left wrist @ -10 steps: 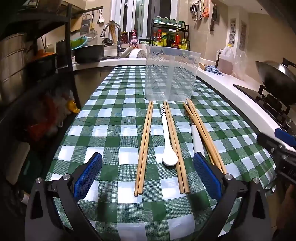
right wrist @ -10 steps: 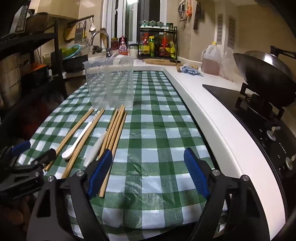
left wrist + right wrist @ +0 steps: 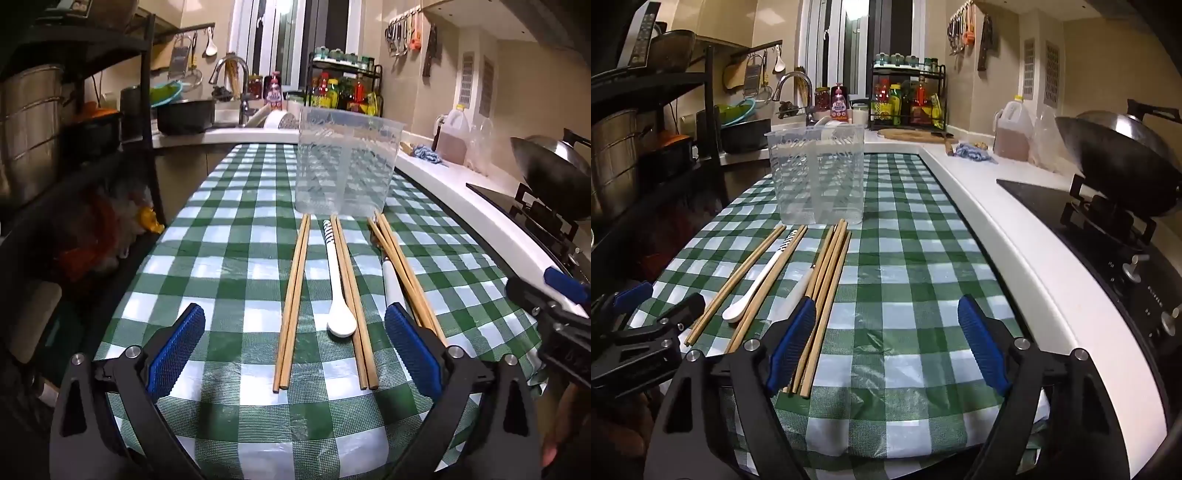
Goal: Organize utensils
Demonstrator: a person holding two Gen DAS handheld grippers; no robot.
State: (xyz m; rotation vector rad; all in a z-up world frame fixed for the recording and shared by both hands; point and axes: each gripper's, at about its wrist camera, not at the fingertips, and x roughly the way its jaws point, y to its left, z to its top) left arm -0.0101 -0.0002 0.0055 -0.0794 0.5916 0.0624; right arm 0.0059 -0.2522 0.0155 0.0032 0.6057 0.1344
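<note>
The chopsticks (image 3: 293, 302) lie lengthwise on the checked cloth (image 3: 229, 258), far tips toward the clear holder (image 3: 347, 162). A white spoon (image 3: 338, 291) lies parallel among them, bowl nearest, handle toward the holder. The left gripper (image 3: 295, 354) is spread wide and empty above the cloth, the left pair and spoon lying between its pads. The right gripper (image 3: 886, 343) is also spread wide, empty, with the rightmost bundle (image 3: 827, 295) just beside its left pad.
</note>
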